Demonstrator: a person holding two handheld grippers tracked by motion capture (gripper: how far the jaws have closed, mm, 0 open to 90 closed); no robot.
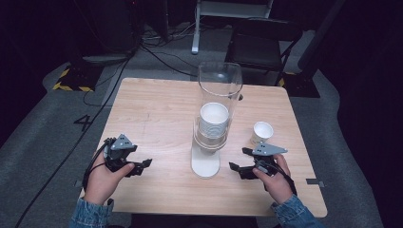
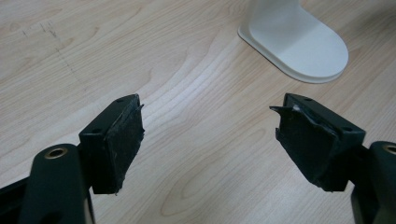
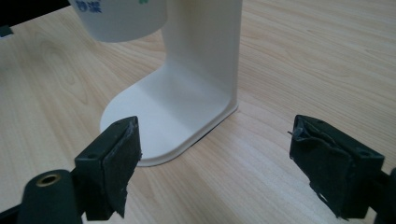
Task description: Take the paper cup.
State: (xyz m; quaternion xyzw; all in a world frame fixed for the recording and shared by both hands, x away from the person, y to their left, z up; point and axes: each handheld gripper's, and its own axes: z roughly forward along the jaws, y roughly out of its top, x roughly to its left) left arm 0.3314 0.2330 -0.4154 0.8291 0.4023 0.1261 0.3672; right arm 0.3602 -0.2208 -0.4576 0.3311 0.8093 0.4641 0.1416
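I see the cup dispenser (image 1: 213, 118) standing at the middle of the wooden desk (image 1: 157, 114), a clear tube on a white stand holding a stack of white paper cups (image 1: 214, 121). A single paper cup (image 1: 262, 132) stands upright on the desk to its right, just beyond my right gripper (image 1: 241, 166). My left gripper (image 1: 141, 165) sits left of the stand's base (image 2: 299, 44). Both sets of fingers are spread wide apart with nothing between them, facing the base (image 3: 163, 112).
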